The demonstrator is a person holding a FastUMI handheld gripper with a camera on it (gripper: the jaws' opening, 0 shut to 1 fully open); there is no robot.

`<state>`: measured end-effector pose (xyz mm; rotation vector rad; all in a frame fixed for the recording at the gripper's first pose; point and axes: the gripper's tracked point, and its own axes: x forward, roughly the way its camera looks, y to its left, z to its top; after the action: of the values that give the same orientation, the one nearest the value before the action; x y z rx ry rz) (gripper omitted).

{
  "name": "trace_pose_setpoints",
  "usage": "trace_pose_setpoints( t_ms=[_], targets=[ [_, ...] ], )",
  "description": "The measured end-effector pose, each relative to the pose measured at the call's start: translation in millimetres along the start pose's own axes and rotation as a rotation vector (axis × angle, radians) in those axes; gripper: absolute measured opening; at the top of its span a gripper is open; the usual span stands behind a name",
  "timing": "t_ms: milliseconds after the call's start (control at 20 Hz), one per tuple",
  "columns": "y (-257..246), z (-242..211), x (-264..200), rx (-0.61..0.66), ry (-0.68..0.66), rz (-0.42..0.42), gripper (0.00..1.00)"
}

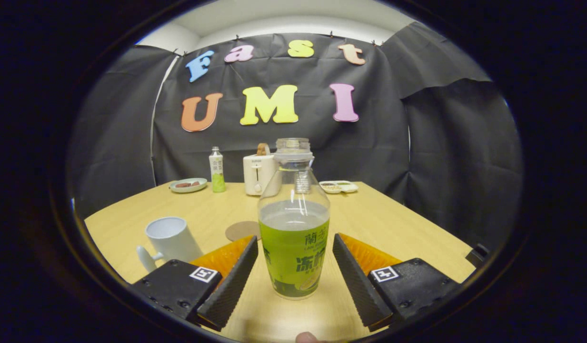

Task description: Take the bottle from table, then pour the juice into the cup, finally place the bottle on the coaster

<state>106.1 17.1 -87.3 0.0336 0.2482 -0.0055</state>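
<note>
While the bottle (pixel 293 224) (uncapped) stands upright, the tool (pixel 293 267) gapes around it, not touching.

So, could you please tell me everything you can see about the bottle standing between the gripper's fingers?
The bottle is clear plastic with a wide body narrowing to a threaded neck, uncapped. A green label wraps its lower half, and pale juice fills it to about the label's top. It stands upright on the wooden table, between the open fingers of the gripper; a small gap shows on each side, so neither finger presses it. A white mug and a round coaster sit nearby.
</note>
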Motion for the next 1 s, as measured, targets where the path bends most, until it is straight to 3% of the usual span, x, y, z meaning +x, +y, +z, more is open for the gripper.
trace_pose_setpoints(
  t_ms=[100,400,800,1000],
  targets=[
    [-0.8,-1.5,3.8,-0.003,0.018,0.003,1.00],
    [3.5,0.8,1.8,-0.040,0.029,0.031,0.81],
    [0.5,58.4,-6.6,-0.328,-0.097,0.011,0.77],
    [-13.5,83.7,8.2,-0.569,-0.106,-0.088,0.76]
  ],
)
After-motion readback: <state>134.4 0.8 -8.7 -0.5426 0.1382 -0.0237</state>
